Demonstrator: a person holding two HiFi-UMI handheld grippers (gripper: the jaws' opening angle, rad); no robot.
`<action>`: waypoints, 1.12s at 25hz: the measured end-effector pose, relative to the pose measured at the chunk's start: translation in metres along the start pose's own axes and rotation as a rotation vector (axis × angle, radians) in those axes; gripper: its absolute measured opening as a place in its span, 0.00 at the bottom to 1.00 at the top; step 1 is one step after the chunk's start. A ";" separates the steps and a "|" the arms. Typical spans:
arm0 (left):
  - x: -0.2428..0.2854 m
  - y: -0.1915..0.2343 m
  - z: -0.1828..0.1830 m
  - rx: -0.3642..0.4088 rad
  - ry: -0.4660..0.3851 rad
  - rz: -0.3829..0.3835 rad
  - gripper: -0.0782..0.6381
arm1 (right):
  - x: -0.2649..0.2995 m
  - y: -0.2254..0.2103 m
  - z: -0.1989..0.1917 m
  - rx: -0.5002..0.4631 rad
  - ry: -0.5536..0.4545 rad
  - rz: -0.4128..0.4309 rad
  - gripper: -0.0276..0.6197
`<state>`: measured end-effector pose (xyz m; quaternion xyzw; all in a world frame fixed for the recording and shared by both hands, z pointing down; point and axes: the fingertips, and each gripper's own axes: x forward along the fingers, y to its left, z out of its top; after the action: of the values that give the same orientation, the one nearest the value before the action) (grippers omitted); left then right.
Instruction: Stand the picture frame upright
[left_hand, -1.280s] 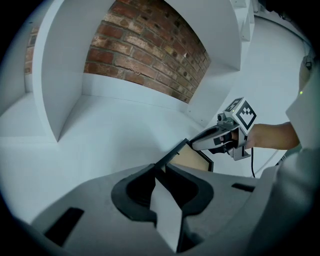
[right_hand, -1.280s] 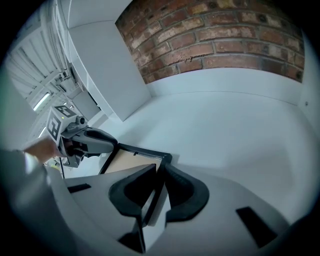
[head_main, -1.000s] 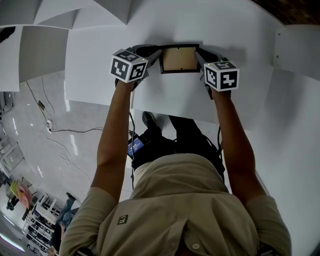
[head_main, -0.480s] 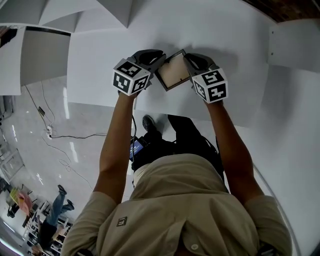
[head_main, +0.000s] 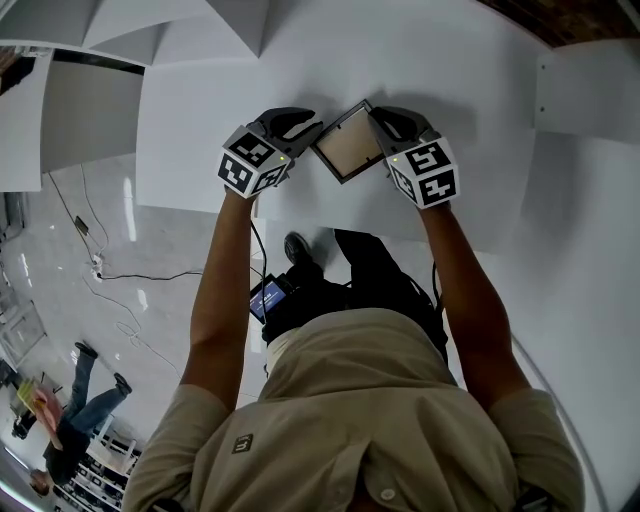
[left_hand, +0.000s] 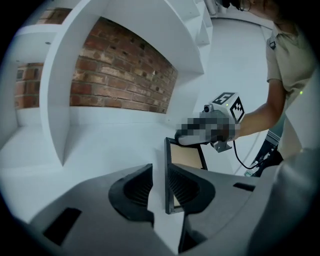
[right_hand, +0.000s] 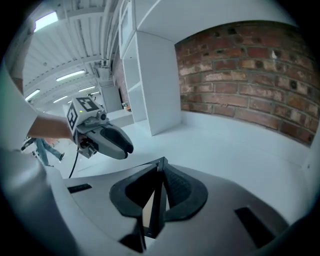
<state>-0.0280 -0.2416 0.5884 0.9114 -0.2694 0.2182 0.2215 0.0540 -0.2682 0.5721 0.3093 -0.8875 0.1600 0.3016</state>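
The black picture frame (head_main: 347, 142) with a tan panel is tilted like a diamond over the white table (head_main: 470, 70). My right gripper (head_main: 378, 122) grips its right corner. In the right gripper view the frame's edge (right_hand: 156, 200) runs between the pads as the jaws close on it. My left gripper (head_main: 305, 125) is at the frame's left corner. In the left gripper view the frame's edge (left_hand: 168, 175) stands between the jaws beside the right-hand pad, with a gap to the other pad. The frame's back is hidden.
A red brick wall (left_hand: 120, 75) and white shelf dividers (left_hand: 55, 100) stand behind the table. A white upright panel (right_hand: 155, 85) rises at the back. The table's front edge (head_main: 200, 205) lies below my hands, with floor and a cable (head_main: 120, 260) to the left.
A second ago the frame sat square between both grippers. It has since turned corner-up in the right gripper, and both hands have shifted slightly left. The left gripper has eased back a little.
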 end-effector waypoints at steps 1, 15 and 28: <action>0.004 -0.001 0.001 0.007 -0.002 -0.036 0.22 | -0.001 0.003 0.003 -0.032 -0.005 0.003 0.11; 0.013 -0.040 0.000 0.042 0.014 -0.373 0.26 | -0.016 0.046 0.038 -0.358 -0.079 0.081 0.11; 0.004 -0.050 0.007 0.085 -0.017 -0.385 0.26 | -0.035 0.082 0.057 -0.583 -0.139 0.153 0.05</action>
<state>0.0060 -0.2088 0.5706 0.9565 -0.0823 0.1755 0.2181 -0.0015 -0.2168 0.4981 0.1520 -0.9353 -0.1006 0.3033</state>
